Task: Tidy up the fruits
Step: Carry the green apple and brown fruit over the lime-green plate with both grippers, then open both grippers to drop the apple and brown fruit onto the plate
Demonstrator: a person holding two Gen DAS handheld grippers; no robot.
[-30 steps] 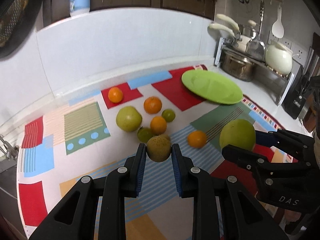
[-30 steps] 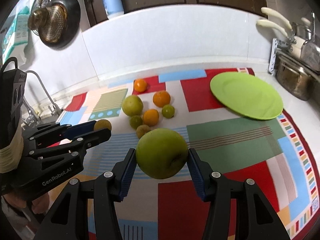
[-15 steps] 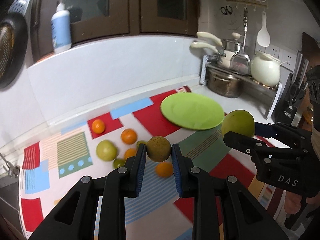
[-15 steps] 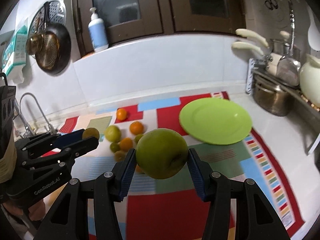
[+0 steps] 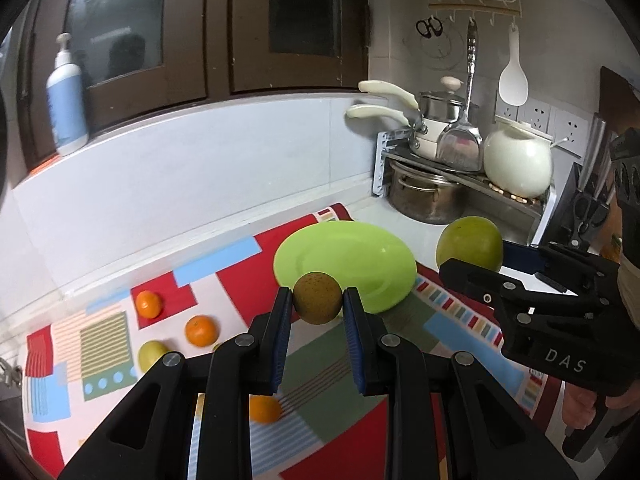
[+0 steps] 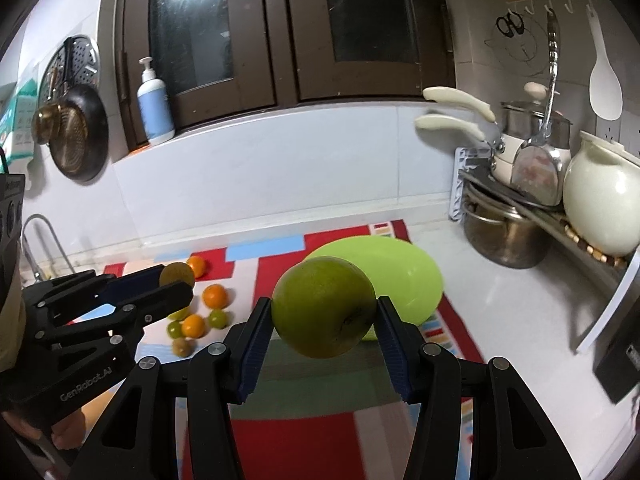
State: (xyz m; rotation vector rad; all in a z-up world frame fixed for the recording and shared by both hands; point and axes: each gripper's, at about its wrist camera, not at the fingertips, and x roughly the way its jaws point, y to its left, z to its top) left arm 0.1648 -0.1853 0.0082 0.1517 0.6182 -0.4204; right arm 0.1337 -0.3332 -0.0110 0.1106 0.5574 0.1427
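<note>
My left gripper [image 5: 317, 300] is shut on a small brown-green round fruit [image 5: 317, 297], held above the mat short of the green plate [image 5: 352, 256]. My right gripper [image 6: 323, 312] is shut on a large green apple [image 6: 323, 307], also raised, with the plate [image 6: 404, 276] just beyond it. The apple shows in the left wrist view [image 5: 469, 243] to the right of the plate. Several oranges [image 5: 201, 330] and small green fruits [image 6: 217, 318] lie on the patterned mat [image 5: 240, 276] at the left.
A metal rack with a steel pot [image 5: 424, 196], pans and a white jar [image 5: 517, 168] stands at the back right. A knife block [image 5: 588, 216] is at the far right. A faucet [image 6: 38, 236] and sink are at the far left. A white tiled wall runs behind.
Both grippers have risen and swung right toward the green plate, each keeping its fruit. The loose fruits have dropped back to the lower left of both views.
</note>
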